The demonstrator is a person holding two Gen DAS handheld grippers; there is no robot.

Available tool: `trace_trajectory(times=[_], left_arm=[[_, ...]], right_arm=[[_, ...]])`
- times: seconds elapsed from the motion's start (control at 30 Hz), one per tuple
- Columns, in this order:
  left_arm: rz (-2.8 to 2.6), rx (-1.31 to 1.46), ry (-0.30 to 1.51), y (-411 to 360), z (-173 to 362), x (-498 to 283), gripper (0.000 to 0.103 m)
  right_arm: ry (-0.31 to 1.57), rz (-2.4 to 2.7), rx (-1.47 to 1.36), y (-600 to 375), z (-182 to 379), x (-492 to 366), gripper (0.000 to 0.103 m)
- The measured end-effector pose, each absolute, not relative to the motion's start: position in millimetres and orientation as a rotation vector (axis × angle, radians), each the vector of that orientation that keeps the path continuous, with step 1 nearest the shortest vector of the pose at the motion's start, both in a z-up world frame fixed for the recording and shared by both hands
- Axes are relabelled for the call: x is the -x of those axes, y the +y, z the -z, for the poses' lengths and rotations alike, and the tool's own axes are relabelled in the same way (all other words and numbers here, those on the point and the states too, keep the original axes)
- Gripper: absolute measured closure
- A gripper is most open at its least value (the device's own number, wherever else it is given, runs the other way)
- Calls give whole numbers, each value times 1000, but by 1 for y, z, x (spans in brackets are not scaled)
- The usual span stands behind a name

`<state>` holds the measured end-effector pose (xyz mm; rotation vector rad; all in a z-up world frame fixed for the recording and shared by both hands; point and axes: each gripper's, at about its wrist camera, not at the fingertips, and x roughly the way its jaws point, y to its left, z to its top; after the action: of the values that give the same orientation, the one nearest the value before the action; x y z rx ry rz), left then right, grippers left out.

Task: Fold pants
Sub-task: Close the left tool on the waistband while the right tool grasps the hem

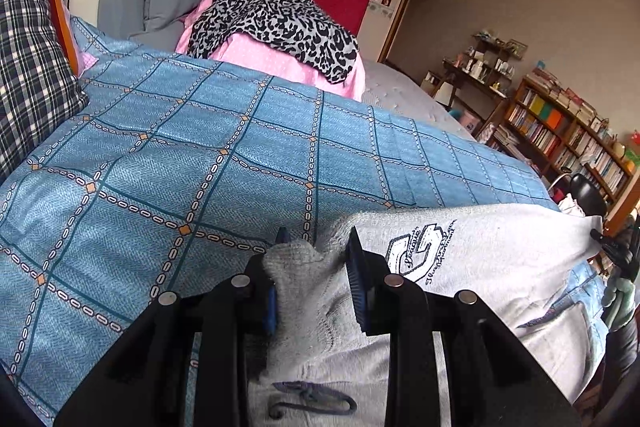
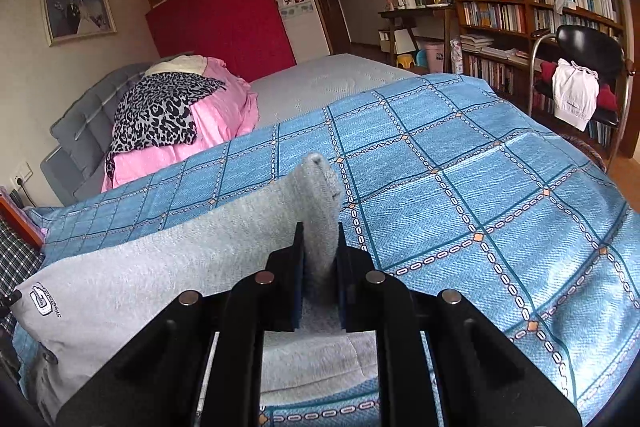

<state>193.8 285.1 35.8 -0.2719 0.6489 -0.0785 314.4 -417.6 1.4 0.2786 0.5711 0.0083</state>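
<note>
Light grey sweatpants [image 1: 480, 267] with a dark logo lie stretched across a blue checked bedspread [image 1: 200, 147]. My left gripper [image 1: 316, 239] is shut on the waistband end, with a bunch of grey cloth between its fingers. The drawstring [image 1: 312, 399] hangs below it. My right gripper [image 2: 318, 231] is shut on the other end of the pants [image 2: 160, 267], and a grey cuff sticks up between its fingers. The bedspread [image 2: 480, 187] lies under the pants there too. The right gripper shows at the far right edge of the left wrist view [image 1: 612, 247].
A pink bundle [image 1: 280, 63] with a leopard-print cloth [image 1: 276, 23] lies at the head of the bed. A plaid cushion [image 1: 28, 67] is at the left. A bookshelf [image 2: 540, 7] and a black chair with clothes [image 2: 580, 83] stand to the right.
</note>
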Motion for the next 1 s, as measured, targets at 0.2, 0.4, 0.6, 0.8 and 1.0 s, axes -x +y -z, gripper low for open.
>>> trace_trajectory(times=[0.2,0.4,0.6,0.8,1.0], left_arm=[[121,267,588,285,-48,-142,75],[135,250,566,284,-42,-92,75],[162,207,545,277,-29,-43,75],[181,121,531,261,-14,-10,75],[191,132,526,263,-3,9,72]], right_arm=[[499,-18,-316,-426,-12,-242,91],[462,-38,-362,-435,5,-163,91],[416,-28,-390,-440,31,-94,91],[417,-18,-369,-434,57,-48,90],[450,8,-355,-433,74,-19,73]])
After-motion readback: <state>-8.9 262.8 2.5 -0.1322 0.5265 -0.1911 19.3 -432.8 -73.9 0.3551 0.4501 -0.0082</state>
